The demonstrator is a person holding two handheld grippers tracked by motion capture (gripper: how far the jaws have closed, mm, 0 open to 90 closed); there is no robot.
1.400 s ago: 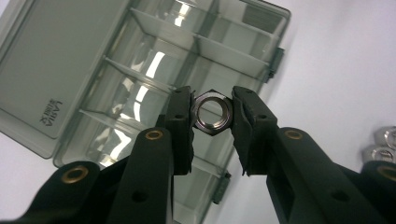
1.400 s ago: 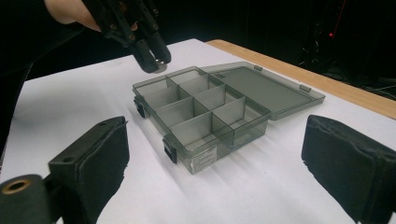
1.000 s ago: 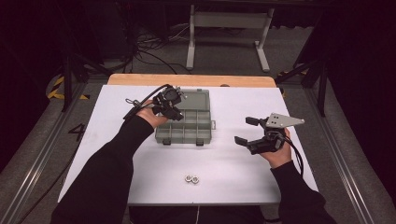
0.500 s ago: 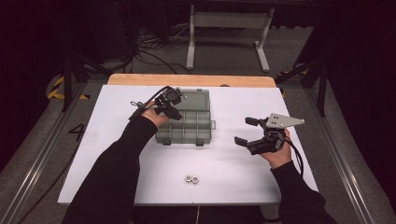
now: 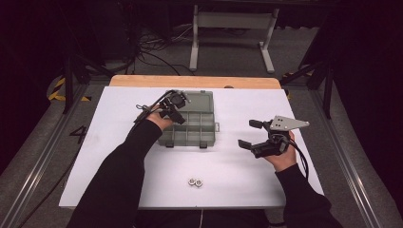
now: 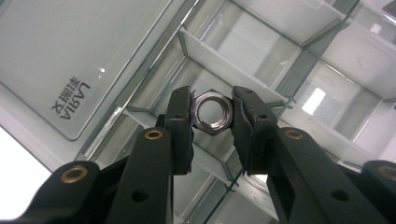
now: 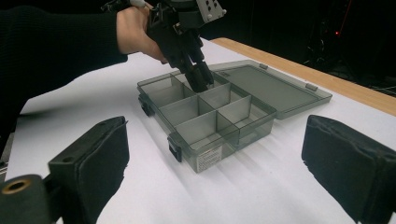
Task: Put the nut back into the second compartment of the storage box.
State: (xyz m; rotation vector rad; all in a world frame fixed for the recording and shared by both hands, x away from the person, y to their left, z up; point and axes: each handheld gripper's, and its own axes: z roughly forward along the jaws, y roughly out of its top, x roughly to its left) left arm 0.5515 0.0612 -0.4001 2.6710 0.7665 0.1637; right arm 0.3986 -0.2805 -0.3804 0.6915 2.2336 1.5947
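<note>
Lowered since the earlier frame, left gripper [image 6: 212, 114] dips into the organizer box [image 5: 199, 130], jaws clamped on a steel nut [image 6: 213, 112] above a compartment. Right gripper [image 5: 252, 134] hovers beside the box, jaws spread, empty. Two nuts [image 5: 195, 182] lie on the table [image 5: 119, 114] nearby.

Both forearms are in black long sleeves [image 5: 119, 171], the knit cuff ending at the wrist. Each hand carries a black two-jaw tool: the left gripper [image 6: 212, 116] has matte arms with brass-ringed pivot holes and ribbed rubber pads [image 6: 247, 121]. The right gripper [image 5: 250, 133] bears a grey three-cornered plate [image 5: 288, 123] dotted with small holes, and thin black cables [image 5: 300, 159] trail from both.
</note>
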